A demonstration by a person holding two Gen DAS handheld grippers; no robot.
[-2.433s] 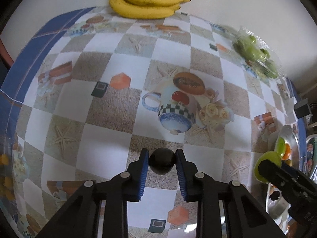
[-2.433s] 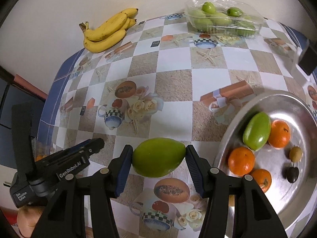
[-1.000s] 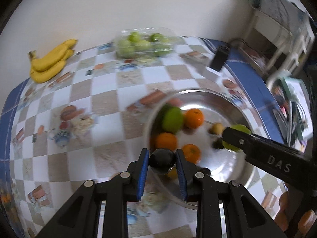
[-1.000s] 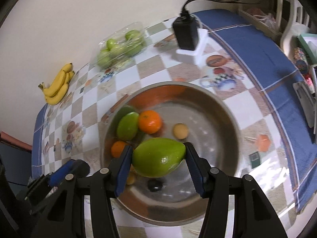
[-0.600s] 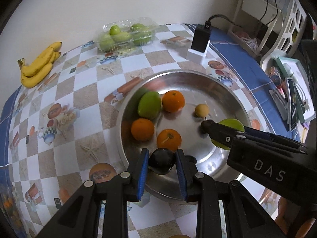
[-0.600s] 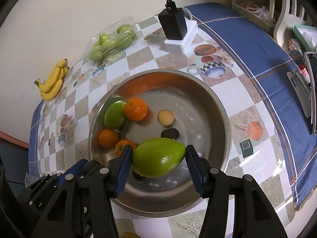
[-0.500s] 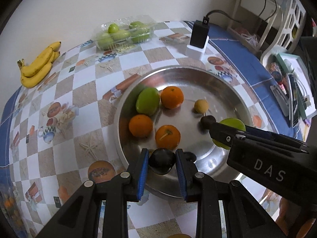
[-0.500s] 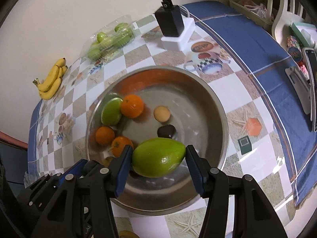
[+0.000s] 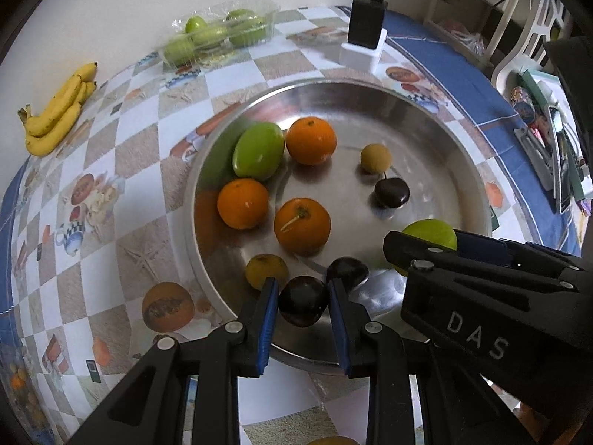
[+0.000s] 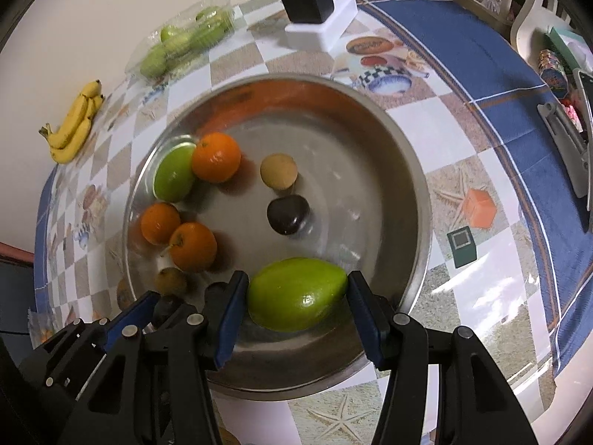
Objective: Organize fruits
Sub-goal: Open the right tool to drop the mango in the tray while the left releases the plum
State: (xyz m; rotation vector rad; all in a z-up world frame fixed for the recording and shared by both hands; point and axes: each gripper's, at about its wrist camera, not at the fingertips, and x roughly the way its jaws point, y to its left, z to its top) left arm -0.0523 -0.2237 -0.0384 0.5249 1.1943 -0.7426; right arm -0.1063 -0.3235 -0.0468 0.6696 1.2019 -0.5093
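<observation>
**Left wrist view: both fruits low over the bowl**

Left gripper [image 9: 302, 309] jaws clench a dark plum [image 9: 302, 306]; right gripper [image 10: 296, 306] jaws grasp a green mango [image 10: 296, 298]. Both have sunk closer to the bowl [image 10: 415, 193]. Released here, the plum could roll into the second plum [image 9: 347, 272] just beyond the jaws.

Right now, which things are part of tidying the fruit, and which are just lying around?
Part of the job: metal bowl, green mango, dark plum, oranges.
Just lying around: charger, things off the table's right edge.
</observation>
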